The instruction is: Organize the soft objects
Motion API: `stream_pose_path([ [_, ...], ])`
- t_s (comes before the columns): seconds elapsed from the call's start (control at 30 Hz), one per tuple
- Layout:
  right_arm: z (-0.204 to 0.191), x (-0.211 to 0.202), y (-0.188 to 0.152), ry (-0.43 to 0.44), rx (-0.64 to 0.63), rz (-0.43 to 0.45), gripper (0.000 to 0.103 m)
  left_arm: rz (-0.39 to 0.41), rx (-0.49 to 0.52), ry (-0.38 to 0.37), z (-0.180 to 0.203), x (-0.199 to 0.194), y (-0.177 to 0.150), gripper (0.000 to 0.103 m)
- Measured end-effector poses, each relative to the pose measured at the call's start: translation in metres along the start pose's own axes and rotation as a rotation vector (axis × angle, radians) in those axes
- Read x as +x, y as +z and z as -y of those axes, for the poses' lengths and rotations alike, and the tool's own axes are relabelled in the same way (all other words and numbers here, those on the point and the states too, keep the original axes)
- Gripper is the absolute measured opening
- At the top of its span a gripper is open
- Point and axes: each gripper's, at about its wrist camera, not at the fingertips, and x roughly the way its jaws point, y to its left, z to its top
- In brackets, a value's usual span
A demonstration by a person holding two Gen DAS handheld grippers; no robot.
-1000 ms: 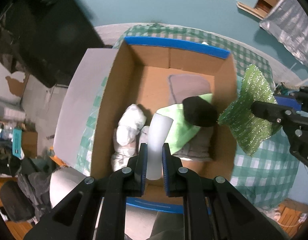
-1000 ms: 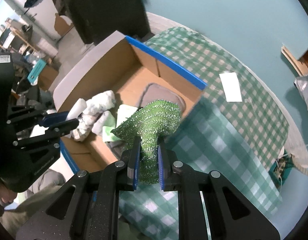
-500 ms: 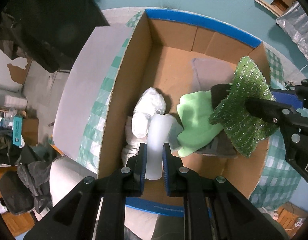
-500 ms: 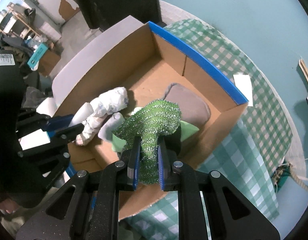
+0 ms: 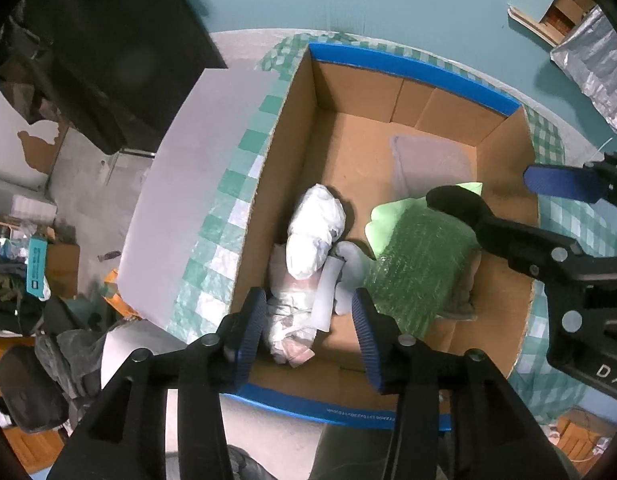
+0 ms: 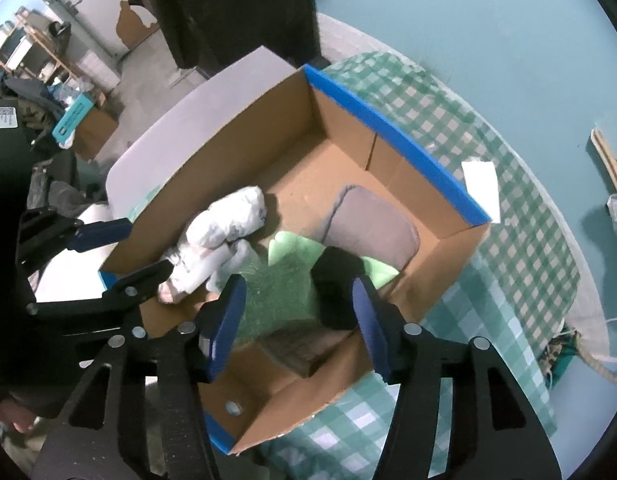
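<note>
Our two grippers over the cardboard box (image 5: 388,152)

Our left gripper (image 5: 308,332) and right gripper (image 6: 300,320) have just been opening and hold nothing; the box's blue-tape print is maybe too blurry to read.

White letters "DA" stand on the black body of the right gripper (image 5: 504,208) at the left wrist view's right edge, cut off there. A line of small white print runs along the blue tape on the box (image 5: 364,410) near rim, upside down and too small to read. Nothing else reads
</note>
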Motion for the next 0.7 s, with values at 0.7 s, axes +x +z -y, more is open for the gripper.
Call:
stream_pose_path([
  [0.7, 0.019, -0.086, -0.026, -0.034, 0.155, 0.182, 0.061, 0.159, 0.018, -0.027, 0.012, -0.076, -0.013, 0.076],
])
